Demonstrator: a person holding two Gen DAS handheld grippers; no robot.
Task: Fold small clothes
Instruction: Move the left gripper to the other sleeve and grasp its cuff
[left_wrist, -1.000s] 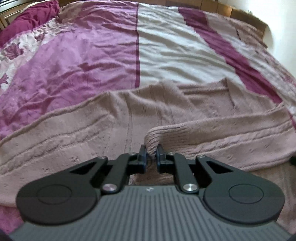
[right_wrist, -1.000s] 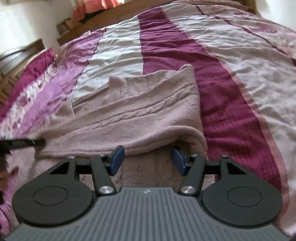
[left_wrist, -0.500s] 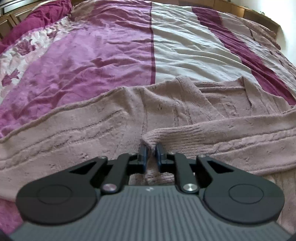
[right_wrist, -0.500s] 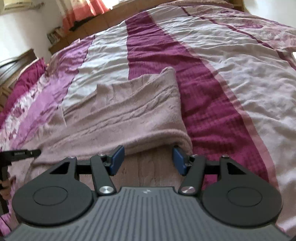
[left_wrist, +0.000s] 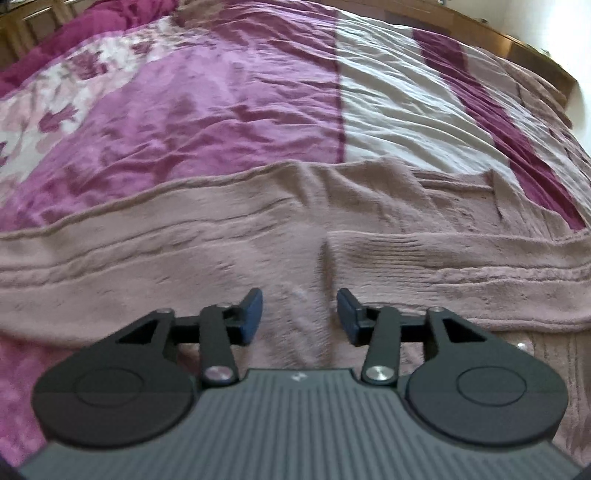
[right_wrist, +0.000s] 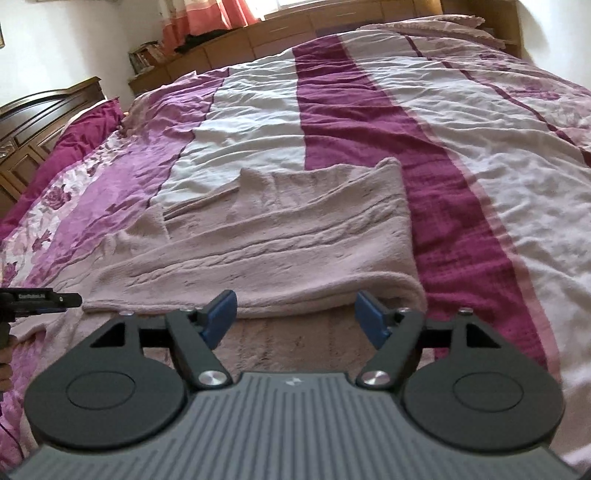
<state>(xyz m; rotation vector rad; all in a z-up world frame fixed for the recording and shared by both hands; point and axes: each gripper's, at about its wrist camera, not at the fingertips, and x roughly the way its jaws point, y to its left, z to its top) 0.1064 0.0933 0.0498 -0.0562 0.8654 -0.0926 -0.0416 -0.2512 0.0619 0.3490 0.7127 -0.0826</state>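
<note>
Opening left gripper (left_wrist: 300, 314) over seemingly released sweater (left_wrist: 221, 236)

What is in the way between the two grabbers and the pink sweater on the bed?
Nothing visible. The pink sweater lies right under the left gripper and right gripper. Both sets of jaws are opening, with nothing gripped between them.

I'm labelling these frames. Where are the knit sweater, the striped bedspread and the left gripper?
knit sweater (right_wrist: 280, 236): right wrist view, folded cable-knit body.
striped bedspread (right_wrist: 369, 122): right wrist view, dark maroon stripe.
left gripper (left_wrist: 300, 314): left wrist view, midway between its opening fingers.
</note>
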